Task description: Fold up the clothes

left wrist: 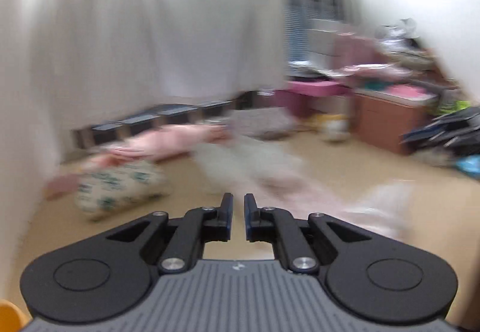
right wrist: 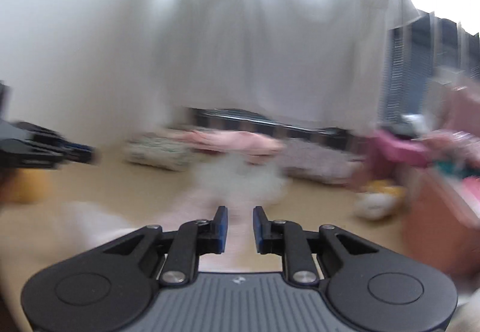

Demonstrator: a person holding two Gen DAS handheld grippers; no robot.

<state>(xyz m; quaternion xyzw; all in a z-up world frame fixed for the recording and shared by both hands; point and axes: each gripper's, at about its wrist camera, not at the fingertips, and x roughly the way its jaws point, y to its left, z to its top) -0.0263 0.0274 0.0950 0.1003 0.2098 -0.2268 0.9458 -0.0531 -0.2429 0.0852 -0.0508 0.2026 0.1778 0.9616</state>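
Your black left gripper (left wrist: 238, 206) and black right gripper (right wrist: 240, 219) point level across the tan floor (left wrist: 345, 170), jaws slightly parted, empty. Blur smears the pale pink-white garment (left wrist: 270, 164) at twelve o'clock.

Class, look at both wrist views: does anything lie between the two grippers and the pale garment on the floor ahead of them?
Nothing visible does. The left gripper and right gripper are both empty with jaws slightly apart, and the pale garment lies on bare floor straight ahead. The patterned bundle sits off to the left. Blur hides fine detail.
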